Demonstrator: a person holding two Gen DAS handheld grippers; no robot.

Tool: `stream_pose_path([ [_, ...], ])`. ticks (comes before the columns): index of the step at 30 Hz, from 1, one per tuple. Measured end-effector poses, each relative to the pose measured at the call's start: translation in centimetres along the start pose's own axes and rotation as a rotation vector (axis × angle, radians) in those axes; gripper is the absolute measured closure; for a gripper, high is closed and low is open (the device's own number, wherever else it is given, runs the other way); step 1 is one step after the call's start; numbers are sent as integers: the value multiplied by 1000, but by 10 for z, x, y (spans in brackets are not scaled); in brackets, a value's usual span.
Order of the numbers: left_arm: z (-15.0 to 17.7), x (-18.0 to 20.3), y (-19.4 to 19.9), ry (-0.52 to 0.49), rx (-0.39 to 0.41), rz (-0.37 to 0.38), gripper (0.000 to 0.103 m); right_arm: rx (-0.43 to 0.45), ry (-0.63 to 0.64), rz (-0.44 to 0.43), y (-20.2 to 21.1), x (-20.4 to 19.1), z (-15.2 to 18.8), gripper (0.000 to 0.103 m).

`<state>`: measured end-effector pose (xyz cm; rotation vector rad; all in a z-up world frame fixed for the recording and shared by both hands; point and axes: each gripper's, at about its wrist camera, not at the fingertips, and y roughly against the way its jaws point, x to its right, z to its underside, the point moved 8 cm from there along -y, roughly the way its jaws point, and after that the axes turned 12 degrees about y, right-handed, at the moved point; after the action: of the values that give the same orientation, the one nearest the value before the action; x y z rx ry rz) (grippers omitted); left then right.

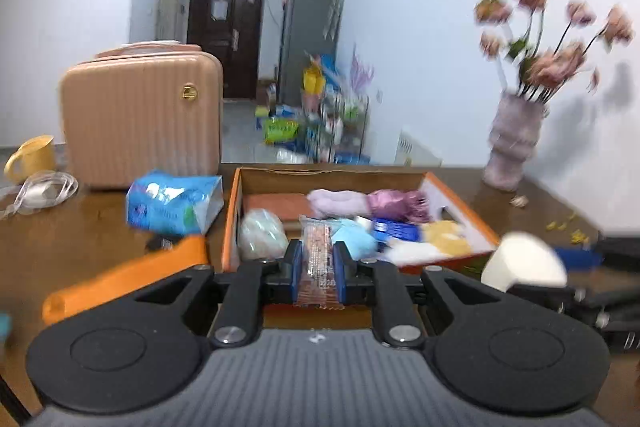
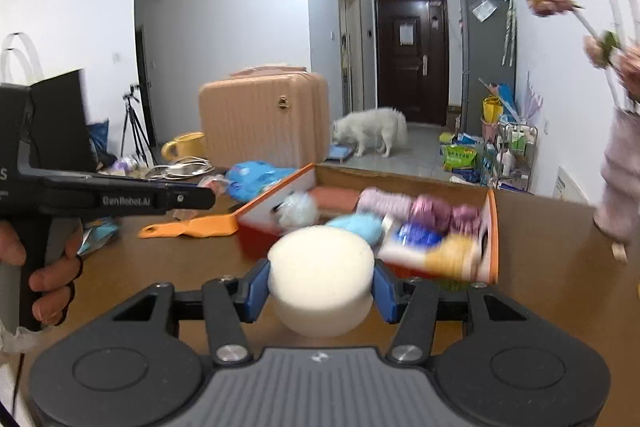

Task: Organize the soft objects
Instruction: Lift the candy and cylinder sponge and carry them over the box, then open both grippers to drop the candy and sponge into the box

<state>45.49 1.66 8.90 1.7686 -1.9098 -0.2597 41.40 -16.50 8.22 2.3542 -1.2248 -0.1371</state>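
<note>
Both grippers loaded at the orange box

A patterned clear packet point(image 1: 318, 259) is pinched by the left gripper point(image 1: 317, 265); a cream round sponge point(image 2: 320, 281) is clamped by the right gripper point(image 2: 320, 289), both held just before the orange box point(image 2: 494, 227) of soft items.

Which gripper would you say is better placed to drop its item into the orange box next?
Probably the left gripper: its packet already overhangs the orange box, while the right gripper's white sponge sits short of it.
</note>
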Motion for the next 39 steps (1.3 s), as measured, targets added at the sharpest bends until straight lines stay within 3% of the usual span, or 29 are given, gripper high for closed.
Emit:
stream_pose_path([
  [6, -21, -18, -107, -126, -192, -105, 86, -256, 76, -35, -129, 38, -43, 51],
  [11, -1, -42, -153, -107, -348, -130, 85, -483, 58, -67, -214, 45, -21, 51],
  [13, 5, -47, -160, -89, -362, -116, 85, -476, 58, -74, -226, 40, -12, 51],
  [17, 12, -43, -163, -108, -359, -103, 84, -459, 67, -146, -233, 24, -2, 51],
  [23, 7, -41, -161, -112, -370, -103, 79, -451, -88, -234, -237, 41, 11, 44],
  [26, 2, -38, -153, -112, -370, -87, 59, -471, -47, -189, -227, 41, 7, 45],
  [27, -1, -38, -149, -111, -360, -97, 47, -476, -28, -175, -222, 41, 4, 45],
  [30, -9, -34, -134, -101, -339, -85, 38, -476, -13, -163, -204, 43, -6, 44],
  [31, -13, -33, -129, -102, -328, -93, 32, -468, -8, -147, -196, 45, -11, 39],
  [34, -27, -27, -104, -107, -280, -108, 26, -426, -11, -91, -166, 55, -31, 26],
  [39, -57, -11, -48, -106, -196, -93, 24, -335, -18, -15, -98, 74, -68, 26],
])
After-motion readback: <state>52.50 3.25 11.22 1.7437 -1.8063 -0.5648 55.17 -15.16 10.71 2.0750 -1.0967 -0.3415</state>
